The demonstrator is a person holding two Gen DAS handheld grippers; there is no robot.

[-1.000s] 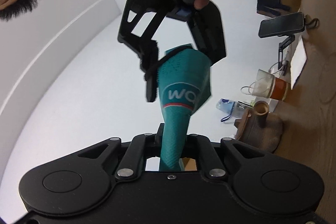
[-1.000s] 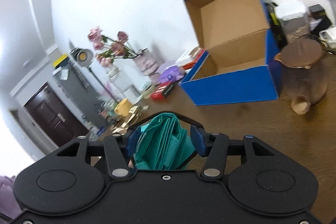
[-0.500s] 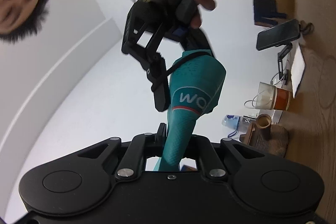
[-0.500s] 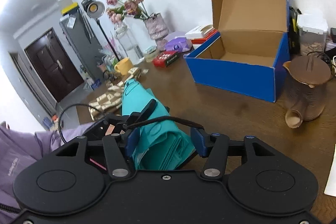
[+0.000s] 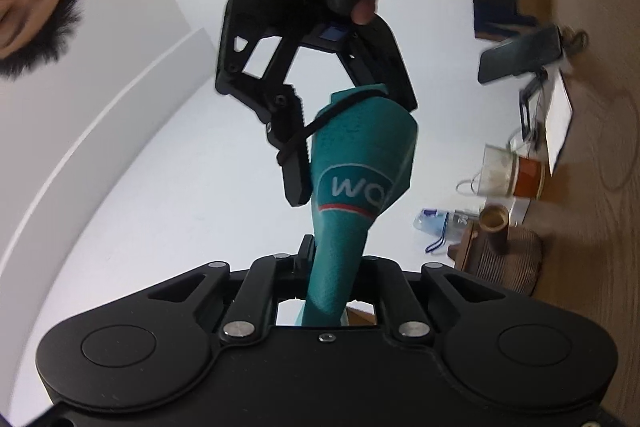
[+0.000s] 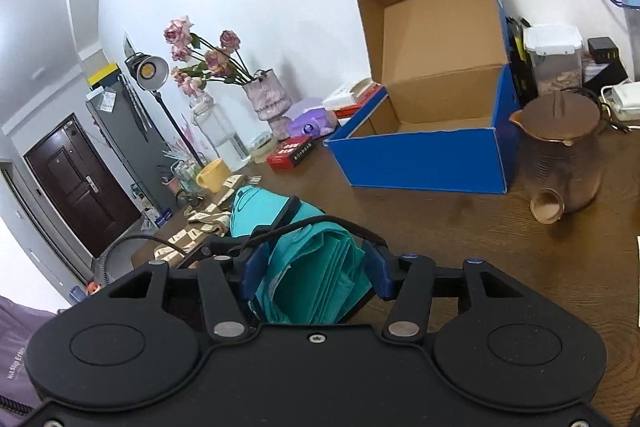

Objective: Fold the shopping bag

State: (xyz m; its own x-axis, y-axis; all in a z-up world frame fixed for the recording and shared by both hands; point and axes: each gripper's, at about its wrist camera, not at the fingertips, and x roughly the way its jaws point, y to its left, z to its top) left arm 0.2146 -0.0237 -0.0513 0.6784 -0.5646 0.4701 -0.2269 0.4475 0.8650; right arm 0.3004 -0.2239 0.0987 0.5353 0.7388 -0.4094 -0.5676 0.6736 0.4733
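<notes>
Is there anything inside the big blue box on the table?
No, the blue box stands open on the wooden table, and only its bare cardboard floor and walls show inside.

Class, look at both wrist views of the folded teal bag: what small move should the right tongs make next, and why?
Probably slide the black elastic loop down over the bag. The left tongs pinch its narrow end, the right tongs straddle the thick folded end, and the loop hooks one right finger, crossing only the bundle's top.

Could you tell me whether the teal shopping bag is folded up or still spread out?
Folded: the shopping bag shows stacked layers in a compact bundle.
</notes>
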